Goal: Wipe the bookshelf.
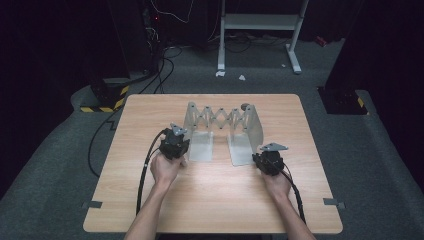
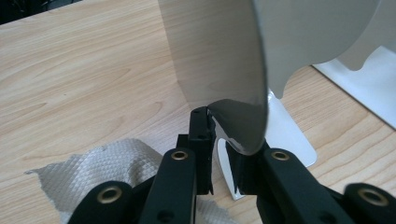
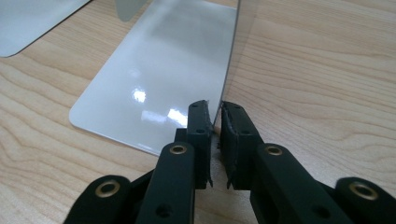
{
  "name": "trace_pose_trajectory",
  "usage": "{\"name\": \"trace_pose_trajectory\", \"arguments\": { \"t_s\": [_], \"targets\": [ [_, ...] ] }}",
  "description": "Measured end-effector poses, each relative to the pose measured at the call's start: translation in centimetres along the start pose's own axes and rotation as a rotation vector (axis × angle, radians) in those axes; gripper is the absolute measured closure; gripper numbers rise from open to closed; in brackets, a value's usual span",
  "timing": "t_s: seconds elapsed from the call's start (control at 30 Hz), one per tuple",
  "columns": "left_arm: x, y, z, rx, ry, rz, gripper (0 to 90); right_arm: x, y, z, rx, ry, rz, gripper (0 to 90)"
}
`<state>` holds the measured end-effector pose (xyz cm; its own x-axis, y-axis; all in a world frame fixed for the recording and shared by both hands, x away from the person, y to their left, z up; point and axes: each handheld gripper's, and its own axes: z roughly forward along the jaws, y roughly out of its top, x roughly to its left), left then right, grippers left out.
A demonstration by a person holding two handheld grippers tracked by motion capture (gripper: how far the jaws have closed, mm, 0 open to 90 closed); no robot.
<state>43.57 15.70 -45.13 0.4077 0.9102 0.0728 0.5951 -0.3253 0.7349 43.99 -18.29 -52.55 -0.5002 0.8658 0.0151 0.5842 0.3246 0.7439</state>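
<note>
Bookend (image 1: 222,127): glossy thin metal plates, scissor lattice.

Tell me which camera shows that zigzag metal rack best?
The high view: the whole rack stands on the table, both end plates joined by the scissor lattice. The left gripper view shows one upright plate's edge; the right gripper view shows a flat foot plate.

grey cloth (image 2: 112,163) half hidden behind jaws, bookend plate (image 2: 219,60) cut off above

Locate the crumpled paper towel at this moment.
In the left gripper view, the paper towel lies on the table at lower left, beside the left tool.
</note>
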Motion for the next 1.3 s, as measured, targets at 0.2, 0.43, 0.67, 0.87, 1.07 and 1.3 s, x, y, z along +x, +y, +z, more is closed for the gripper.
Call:
{"name": "trace_pose_trajectory", "arguments": {
  "t_s": [0.2, 0.43, 0.67, 0.87, 1.07, 1.3],
  "targets": [
    [-0.1, -0.6, -0.7, 0.000, 0.000, 0.007, 82.0, -0.6, 0.0, -0.1, 0.008, -0.020, 0.027, 85.4],
    [-0.7, -1.6, -1.7, -0.007, -0.004, 0.020, 82.1, -1.0, 0.3, 0.1, 0.013, -0.023, 0.038, 86.3],
    [-1.6, -2.5, -2.7, -0.012, 0.000, 0.009, 82.0, -1.4, 0.6, 0.3, 0.021, -0.023, 0.044, 87.1],
    [-2.2, -2.6, -3.1, 0.006, 0.000, 0.003, 80.7, -1.5, 1.0, 0.8, 0.019, -0.020, 0.036, 87.1],
    [-2.4, -2.8, -3.3, 0.013, -0.037, -0.011, 77.7, -1.5, 1.0, 1.0, 0.007, -0.004, 0.037, 80.5],
    [-1.4, -3.8, -3.4, 0.015, -0.134, -0.030, 56.3, -0.8, 0.6, 0.2, 0.022, 0.018, 0.023, 64.0]
  ]
}}
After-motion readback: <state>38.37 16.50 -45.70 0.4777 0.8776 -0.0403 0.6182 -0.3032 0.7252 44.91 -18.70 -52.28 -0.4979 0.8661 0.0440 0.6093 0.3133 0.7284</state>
